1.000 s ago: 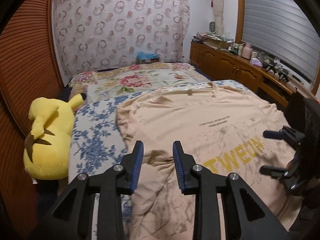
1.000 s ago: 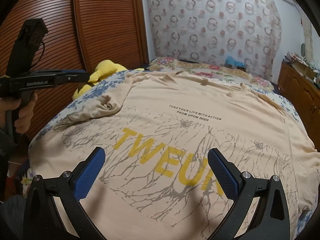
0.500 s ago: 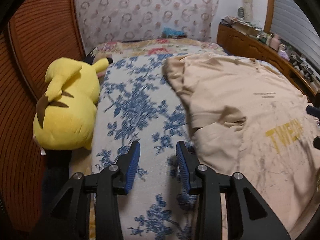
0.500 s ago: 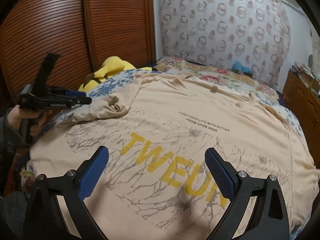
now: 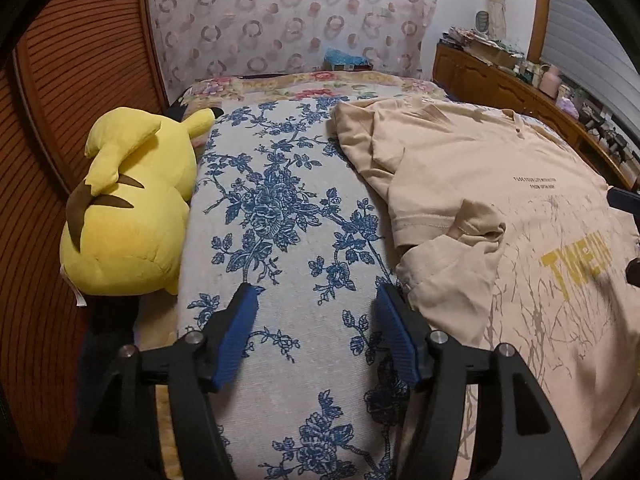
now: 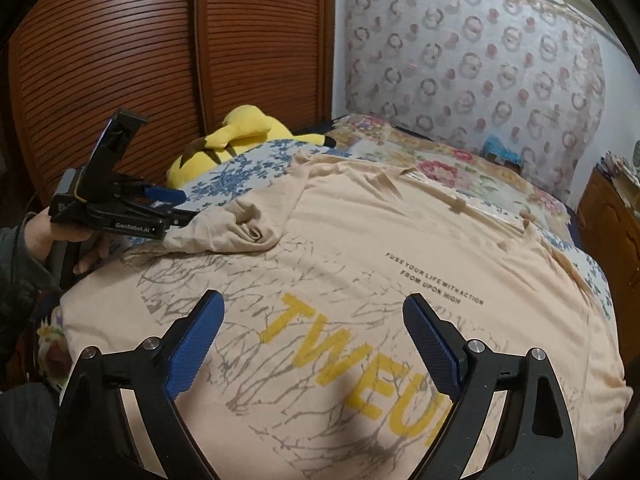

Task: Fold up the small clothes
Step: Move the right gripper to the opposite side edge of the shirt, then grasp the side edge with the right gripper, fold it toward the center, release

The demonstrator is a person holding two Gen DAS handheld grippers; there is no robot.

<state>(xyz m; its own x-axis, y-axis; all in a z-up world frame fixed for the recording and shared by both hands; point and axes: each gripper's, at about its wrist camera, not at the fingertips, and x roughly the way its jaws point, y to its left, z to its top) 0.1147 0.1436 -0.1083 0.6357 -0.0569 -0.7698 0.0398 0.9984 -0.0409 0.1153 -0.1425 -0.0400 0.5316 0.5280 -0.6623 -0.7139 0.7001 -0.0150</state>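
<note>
Peach T-shirt lies spread print-up on the bed, its sleeve bunched inward. Left gripper fingers are spreading, nothing between; right gripper gapes empty above the print. Next, likely: grab the side edge.

T-shirt lies flat on bed, sleeve bunched at its left edge. Plush toy lies left of the shirt, against wardrobe doors.

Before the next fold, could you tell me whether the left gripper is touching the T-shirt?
Cannot tell. The left gripper is opening over bare bedspread, nothing between its jaws, but one finger borders the T-shirt.
</note>
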